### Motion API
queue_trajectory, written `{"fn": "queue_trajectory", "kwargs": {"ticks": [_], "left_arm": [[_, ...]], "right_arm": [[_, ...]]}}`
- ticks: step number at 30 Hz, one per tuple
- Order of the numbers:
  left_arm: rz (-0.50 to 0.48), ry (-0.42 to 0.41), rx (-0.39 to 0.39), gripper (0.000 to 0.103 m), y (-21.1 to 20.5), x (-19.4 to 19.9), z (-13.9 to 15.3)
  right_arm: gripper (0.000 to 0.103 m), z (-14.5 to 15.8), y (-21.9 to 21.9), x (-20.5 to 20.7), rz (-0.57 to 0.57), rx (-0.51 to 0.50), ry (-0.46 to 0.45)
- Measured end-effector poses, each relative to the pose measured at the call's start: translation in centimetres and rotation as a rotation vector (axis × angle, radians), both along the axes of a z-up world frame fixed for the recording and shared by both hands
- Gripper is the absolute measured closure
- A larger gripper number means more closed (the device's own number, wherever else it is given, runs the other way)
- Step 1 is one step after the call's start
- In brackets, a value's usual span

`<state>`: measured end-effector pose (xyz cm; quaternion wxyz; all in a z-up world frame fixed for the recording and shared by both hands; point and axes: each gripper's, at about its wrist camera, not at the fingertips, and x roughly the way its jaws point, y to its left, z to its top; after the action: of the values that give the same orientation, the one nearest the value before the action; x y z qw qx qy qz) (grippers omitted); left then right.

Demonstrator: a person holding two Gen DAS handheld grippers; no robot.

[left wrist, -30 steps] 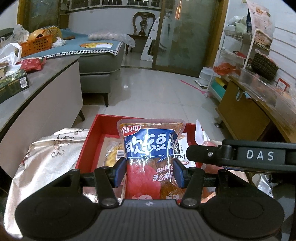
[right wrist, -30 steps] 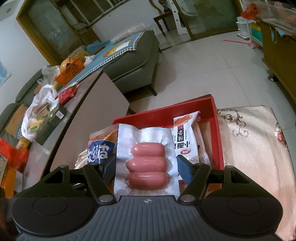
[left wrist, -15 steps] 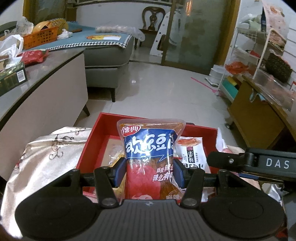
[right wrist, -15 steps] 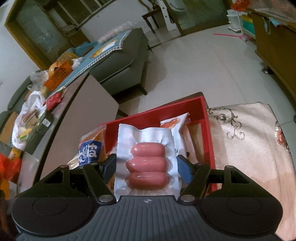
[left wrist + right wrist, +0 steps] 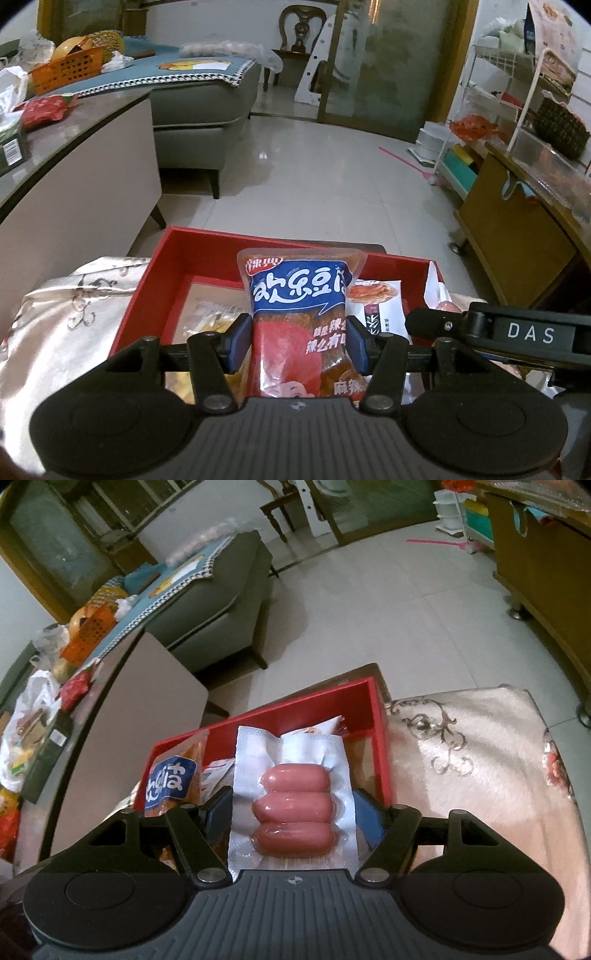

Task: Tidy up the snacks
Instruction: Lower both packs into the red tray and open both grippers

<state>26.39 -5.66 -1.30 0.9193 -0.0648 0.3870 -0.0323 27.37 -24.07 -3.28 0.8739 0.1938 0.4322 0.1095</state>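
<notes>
My left gripper (image 5: 298, 341) is shut on a blue and red snack bag (image 5: 299, 299) and holds it upright over the red tray (image 5: 207, 245). My right gripper (image 5: 291, 814) is shut on a clear vacuum pack of three pink sausages (image 5: 293, 805), held over the same red tray (image 5: 376, 738). The blue bag also shows in the right wrist view (image 5: 170, 782), to the left of the sausage pack. The right gripper's body (image 5: 517, 332) shows at the right in the left wrist view. A white and red noodle packet (image 5: 376, 306) and a yellowish packet (image 5: 214, 314) lie in the tray.
The tray rests on a table with a cream embroidered cloth (image 5: 74, 317) (image 5: 480, 760). A grey counter (image 5: 74, 147) with clutter stands to the left, a grey sofa (image 5: 199, 103) behind it. A wooden cabinet (image 5: 517, 229) stands at the right across the tiled floor (image 5: 314, 177).
Both grippers have moved forward and lower over the tray, each still holding its pack. The blue bag has shifted left and lower in the right wrist view.
</notes>
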Motion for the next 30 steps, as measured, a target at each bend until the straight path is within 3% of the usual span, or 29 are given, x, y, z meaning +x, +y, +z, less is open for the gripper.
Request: {"fn": "queue_trajectory", "kwargs": {"ticks": [14,30], "left_arm": [[0.036,0.023,0.018,0.049,0.4,1.4,-1.1],[0.053,-0.023,0.016,0.039,1.2,-0.1,1.3]], "right_arm": [[0.023,-0.9,0.5,1.5,-0.001,-0.051,-0.002],[0.015,0.5,0.6,0.4,-0.005,-0.076,-0.025]]}}
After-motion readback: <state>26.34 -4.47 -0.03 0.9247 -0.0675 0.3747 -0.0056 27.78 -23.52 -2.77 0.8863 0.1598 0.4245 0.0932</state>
